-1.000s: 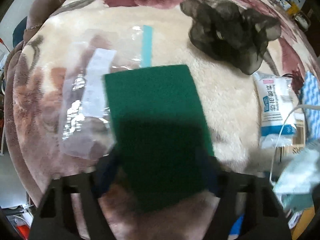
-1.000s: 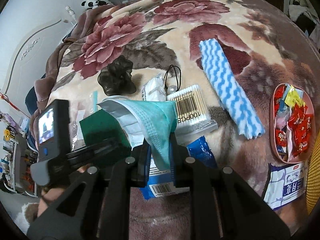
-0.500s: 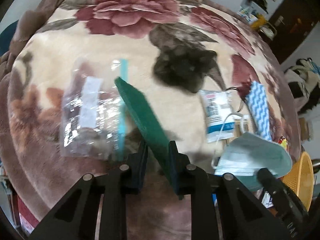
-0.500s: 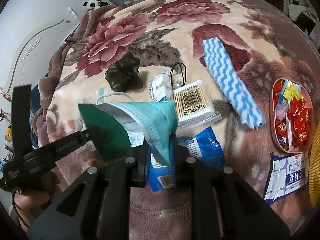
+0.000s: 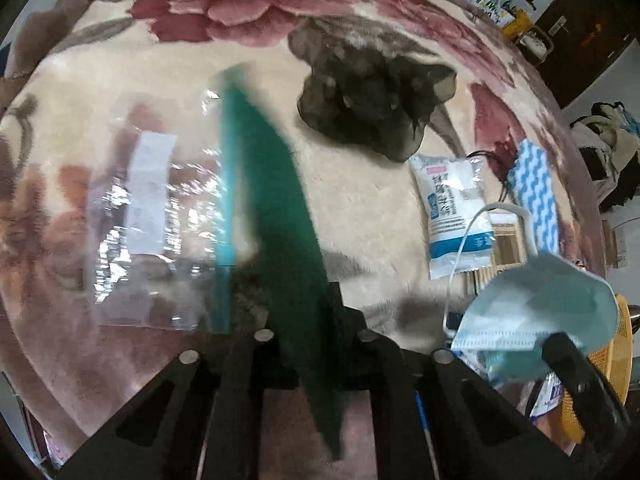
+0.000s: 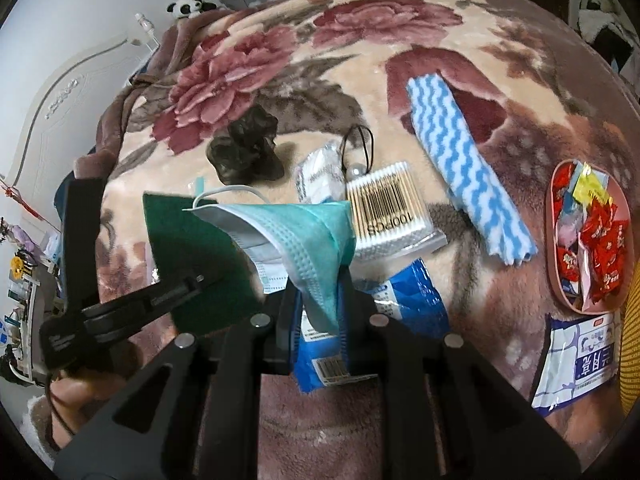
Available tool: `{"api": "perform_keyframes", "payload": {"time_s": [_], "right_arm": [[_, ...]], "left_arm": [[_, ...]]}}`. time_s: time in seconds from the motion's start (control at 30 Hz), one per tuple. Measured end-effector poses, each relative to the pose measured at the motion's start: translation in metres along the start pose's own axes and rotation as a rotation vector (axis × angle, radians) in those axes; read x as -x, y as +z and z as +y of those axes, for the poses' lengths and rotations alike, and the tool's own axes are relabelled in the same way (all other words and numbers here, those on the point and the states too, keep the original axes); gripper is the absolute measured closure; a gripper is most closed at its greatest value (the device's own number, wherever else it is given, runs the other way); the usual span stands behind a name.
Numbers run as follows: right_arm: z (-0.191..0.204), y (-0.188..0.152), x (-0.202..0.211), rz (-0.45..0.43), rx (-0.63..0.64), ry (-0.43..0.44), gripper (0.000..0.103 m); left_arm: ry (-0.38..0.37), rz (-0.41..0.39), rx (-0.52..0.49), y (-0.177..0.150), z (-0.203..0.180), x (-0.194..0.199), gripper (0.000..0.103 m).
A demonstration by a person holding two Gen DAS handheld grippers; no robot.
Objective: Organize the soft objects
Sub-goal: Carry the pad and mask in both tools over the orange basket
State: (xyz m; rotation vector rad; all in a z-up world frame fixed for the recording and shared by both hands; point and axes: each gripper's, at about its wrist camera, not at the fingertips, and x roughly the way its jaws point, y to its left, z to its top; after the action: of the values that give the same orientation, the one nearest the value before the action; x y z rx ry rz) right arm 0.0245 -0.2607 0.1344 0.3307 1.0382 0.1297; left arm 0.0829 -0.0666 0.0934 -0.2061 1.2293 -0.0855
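The left gripper (image 5: pixel 306 328) has its fingers clamped tight on a flat dark green scouring pad (image 5: pixel 280 216), which is held edge-on and tilted above the floral plush blanket (image 5: pixel 360 208). Just left of the pad lies a clear plastic zip bag with a teal strip (image 5: pixel 156 216), flat on the blanket. Over on the right gripper (image 6: pixel 316 304), the fingers are pinched closed on a pale blue pleated face mask (image 6: pixel 296 236), hanging bunched up with its white ear loop (image 6: pixel 228 192) arching free. Beyond them: a crumpled dark sheer fabric piece (image 6: pixel 246 148), a clear pack of cotton swabs (image 6: pixel 388 208), a blue-and-white wavy striped cloth (image 6: pixel 464 164), and a pink oval tray of wrapped sweets (image 6: pixel 554 268).
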Motion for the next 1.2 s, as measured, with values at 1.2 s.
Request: {"api": "perform_keyframes", "payload": {"time_s": [1.2], "right_arm": [[-0.035,-0.062,0.153,-0.201,-0.108,-0.154,0.087]], "left_arm": [[-0.115,-0.108,-0.273,-0.09,-0.071,0.132,0.098]]}}
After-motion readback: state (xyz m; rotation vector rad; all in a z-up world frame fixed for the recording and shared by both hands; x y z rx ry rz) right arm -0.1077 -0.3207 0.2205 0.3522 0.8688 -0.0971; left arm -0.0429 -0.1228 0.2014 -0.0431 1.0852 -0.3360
